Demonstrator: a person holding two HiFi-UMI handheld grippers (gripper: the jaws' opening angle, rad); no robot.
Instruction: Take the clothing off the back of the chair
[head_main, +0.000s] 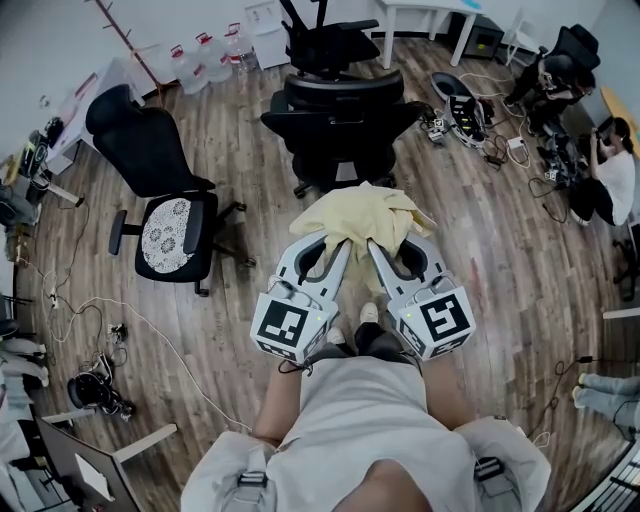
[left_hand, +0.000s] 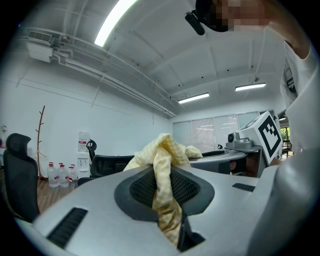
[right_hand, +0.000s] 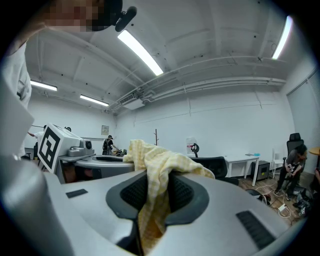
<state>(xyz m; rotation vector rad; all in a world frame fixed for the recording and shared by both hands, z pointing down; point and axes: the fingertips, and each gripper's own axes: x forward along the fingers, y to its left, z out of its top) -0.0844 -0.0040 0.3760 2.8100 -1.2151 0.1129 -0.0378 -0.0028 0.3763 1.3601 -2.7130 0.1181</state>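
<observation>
1. Right, my left gripper (left_hand: 162, 175) is clamping shut on a fold of the yellow checked clothing (head_main: 360, 212), the cloth running down between its pads.
2. My right gripper (right_hand: 155, 182) is pinching the same clothing, sitting just beside the left one at its three o'clock.
3. The clothing is bunching up over both sets of jaws, hanging above the wooden floor (head_main: 500, 260).
4. A black chair (head_main: 335, 120) is standing at twelve o'clock from the bundle.
5. Another chair with a white lace cushion (head_main: 165, 235) is sitting at nine o'clock.
</observation>
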